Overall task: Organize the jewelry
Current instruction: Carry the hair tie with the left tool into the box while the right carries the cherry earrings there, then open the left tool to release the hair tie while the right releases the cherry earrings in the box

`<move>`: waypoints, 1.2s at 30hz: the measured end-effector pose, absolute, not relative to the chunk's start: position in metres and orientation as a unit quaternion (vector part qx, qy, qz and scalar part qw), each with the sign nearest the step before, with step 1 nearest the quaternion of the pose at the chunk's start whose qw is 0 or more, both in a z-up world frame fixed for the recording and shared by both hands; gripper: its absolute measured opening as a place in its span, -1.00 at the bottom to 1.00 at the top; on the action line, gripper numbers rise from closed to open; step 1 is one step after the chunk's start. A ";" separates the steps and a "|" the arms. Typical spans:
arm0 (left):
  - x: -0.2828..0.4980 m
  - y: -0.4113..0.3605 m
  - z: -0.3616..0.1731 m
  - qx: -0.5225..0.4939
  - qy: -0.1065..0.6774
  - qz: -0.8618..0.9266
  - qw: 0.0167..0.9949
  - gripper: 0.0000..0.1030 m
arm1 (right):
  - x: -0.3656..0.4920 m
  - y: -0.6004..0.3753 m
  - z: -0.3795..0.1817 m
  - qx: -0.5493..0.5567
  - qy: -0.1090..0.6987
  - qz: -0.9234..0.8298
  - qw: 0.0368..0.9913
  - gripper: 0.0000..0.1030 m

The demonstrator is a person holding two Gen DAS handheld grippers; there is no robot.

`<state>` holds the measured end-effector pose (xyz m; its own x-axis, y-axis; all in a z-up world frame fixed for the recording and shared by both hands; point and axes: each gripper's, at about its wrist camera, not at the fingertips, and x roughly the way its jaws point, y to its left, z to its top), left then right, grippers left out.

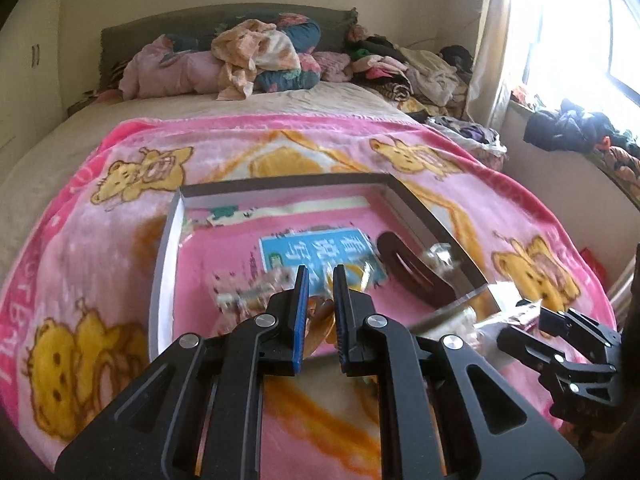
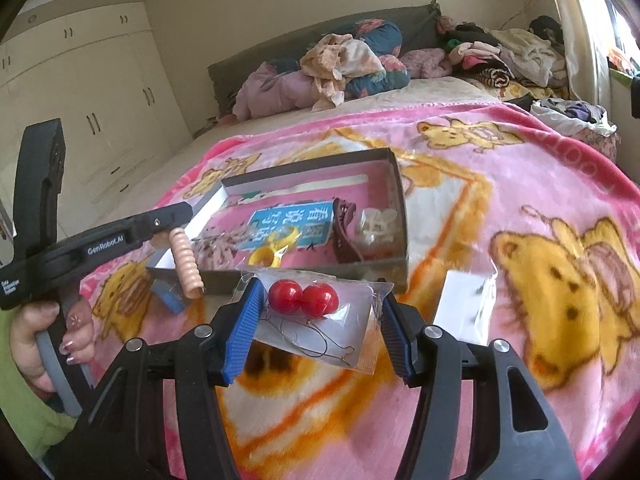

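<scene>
An open cardboard box (image 2: 394, 196) lies on the pink bear blanket; it also shows in the left wrist view (image 1: 424, 210). In it are a brown hair clip (image 2: 343, 236), a clear piece (image 2: 376, 222), a yellow ring toy (image 2: 270, 250) and a beaded piece (image 2: 218, 246). My left gripper (image 2: 182, 288) is shut on a peach beaded bracelet (image 2: 186, 266) at the box's near left corner; in the left wrist view (image 1: 321, 276) it appears amber (image 1: 320, 314). My right gripper (image 2: 320, 312) is open around a clear packet of red ball earrings (image 2: 304, 298) on the blanket.
The pink blanket (image 2: 500, 184) covers the near part of a bed. Piles of clothes and pillows (image 2: 344, 64) lie at the headboard. A white packet (image 2: 460, 304) lies right of the box. Wardrobes (image 2: 100, 108) stand at left, a window sill with clothes (image 1: 580, 132) at right.
</scene>
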<state>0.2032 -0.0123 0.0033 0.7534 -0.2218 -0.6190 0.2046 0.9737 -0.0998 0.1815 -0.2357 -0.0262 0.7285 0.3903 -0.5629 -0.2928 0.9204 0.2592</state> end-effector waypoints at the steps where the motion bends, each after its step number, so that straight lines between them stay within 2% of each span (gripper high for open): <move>1: 0.208 -0.011 0.004 -0.012 0.331 -0.110 0.937 -0.88 | 0.186 -0.235 -0.025 0.073 0.319 0.183 0.927 0.05; 17: 0.258 0.014 -0.001 -0.021 0.336 -0.078 0.938 -0.88 | 0.241 -0.209 -0.018 0.038 0.326 0.183 0.927 0.05; 36: 0.274 0.031 -0.033 -0.035 0.363 -0.062 0.929 -0.87 | 0.280 -0.176 -0.037 0.008 0.354 0.192 0.915 0.06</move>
